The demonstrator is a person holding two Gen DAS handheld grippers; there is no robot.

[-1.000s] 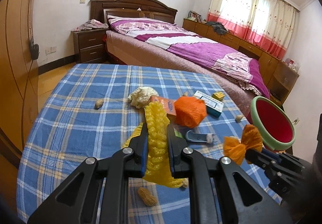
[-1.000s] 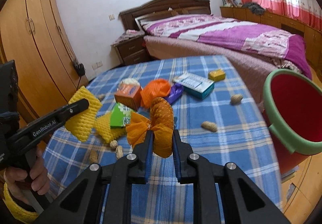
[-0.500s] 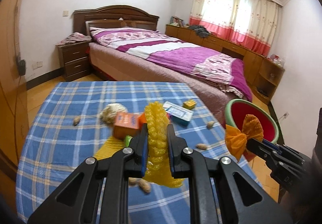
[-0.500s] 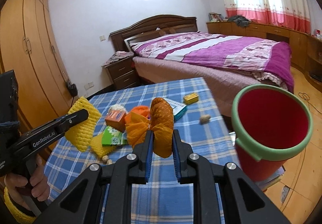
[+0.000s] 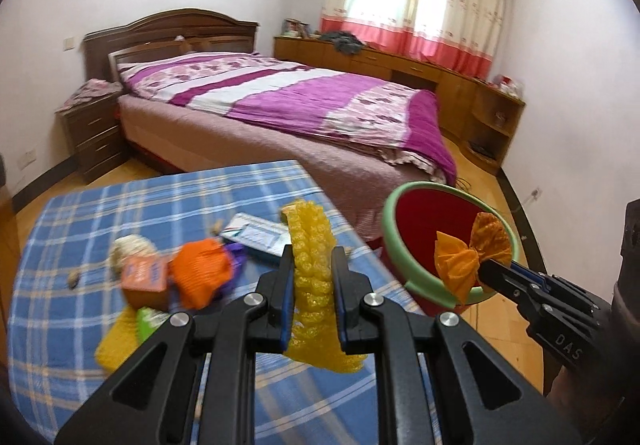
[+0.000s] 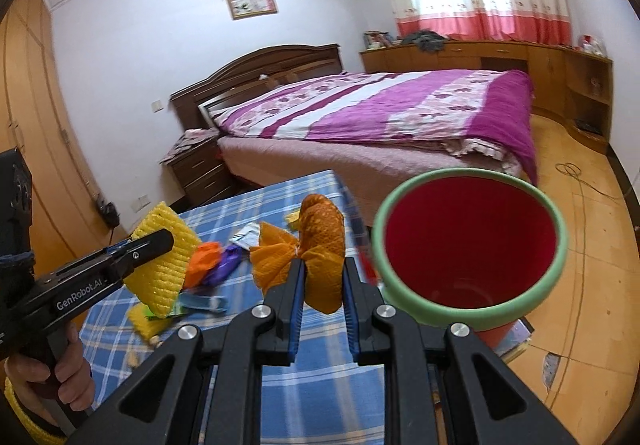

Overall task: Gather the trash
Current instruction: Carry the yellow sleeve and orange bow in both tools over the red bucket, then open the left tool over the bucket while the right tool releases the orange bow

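Bedroom setting, blue checked tablecloth up front with litter scattered across it. Left gripper is clamped on a yellow foam net above the table edge. Right gripper squeezes an orange mesh net, just beside the red bin with its green rim.

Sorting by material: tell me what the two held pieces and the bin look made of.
Yellow sleeve: likely foam netting, matte; bumpy open mesh. Orange piece: probably the same foam net, bunched and tied. Bin: seemingly plastic, smooth red walls, green rim.
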